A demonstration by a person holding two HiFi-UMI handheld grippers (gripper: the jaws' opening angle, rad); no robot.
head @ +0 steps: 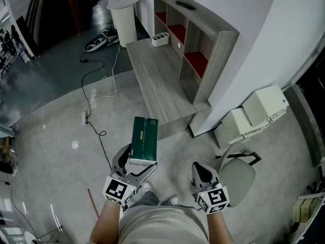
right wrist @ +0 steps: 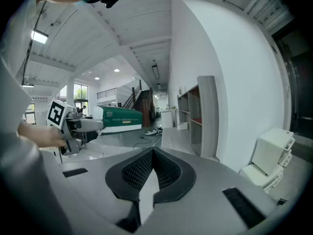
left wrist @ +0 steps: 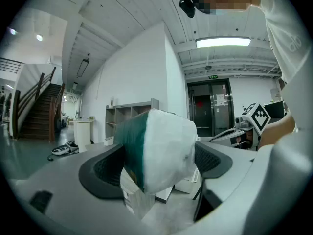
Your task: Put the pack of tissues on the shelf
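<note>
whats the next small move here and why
Probably walk forward, carrying the pack toward the shelf: the left gripper already grips it, but the shelf stands well ahead. The right gripper is shut and empty.

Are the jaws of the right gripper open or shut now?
The right gripper is shut: its jaws meet at their tips, with nothing between them.

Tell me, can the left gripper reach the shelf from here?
Probably not yet: the left gripper, holding the tissue pack, is far from the shelf, though nothing blocks the way.
</note>
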